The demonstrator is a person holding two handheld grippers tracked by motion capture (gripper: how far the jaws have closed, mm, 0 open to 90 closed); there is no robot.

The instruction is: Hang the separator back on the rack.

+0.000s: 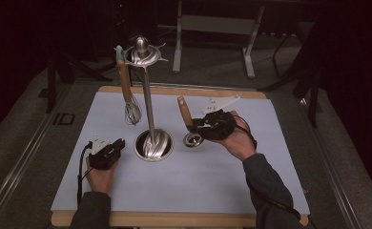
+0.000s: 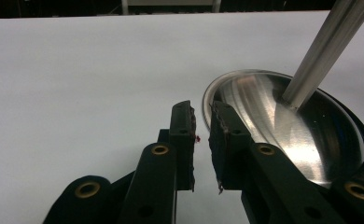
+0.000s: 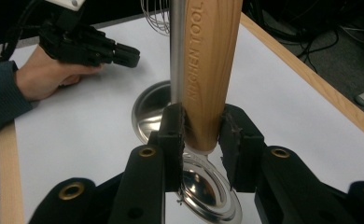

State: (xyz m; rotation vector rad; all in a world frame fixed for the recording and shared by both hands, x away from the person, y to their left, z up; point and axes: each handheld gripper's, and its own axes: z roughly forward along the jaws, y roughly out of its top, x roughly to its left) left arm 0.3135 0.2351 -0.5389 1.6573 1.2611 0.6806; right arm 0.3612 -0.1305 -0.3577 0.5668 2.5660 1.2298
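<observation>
The right gripper (image 1: 197, 125) was clamped on the lower end of a wooden-handled ladle (image 1: 186, 114), its black jaws pressing both sides of the handle (image 3: 210, 70) just above the shiny metal bowl (image 3: 208, 191). The ladle stood tilted near the middle of the white table mat (image 1: 203, 181), its bowl low over the mat, just right of a steel utensil stand (image 1: 149, 109). The stand's round base (image 1: 153, 144) sat on the mat and its thin pole rose to a hooked top (image 1: 143, 56), from which a wooden-handled whisk (image 1: 128, 93) hung. The left gripper (image 1: 122, 144) rested on the mat just left of the base, its jaws a narrow gap apart with nothing between them, pointing at the base's rim (image 2: 283, 135).
</observation>
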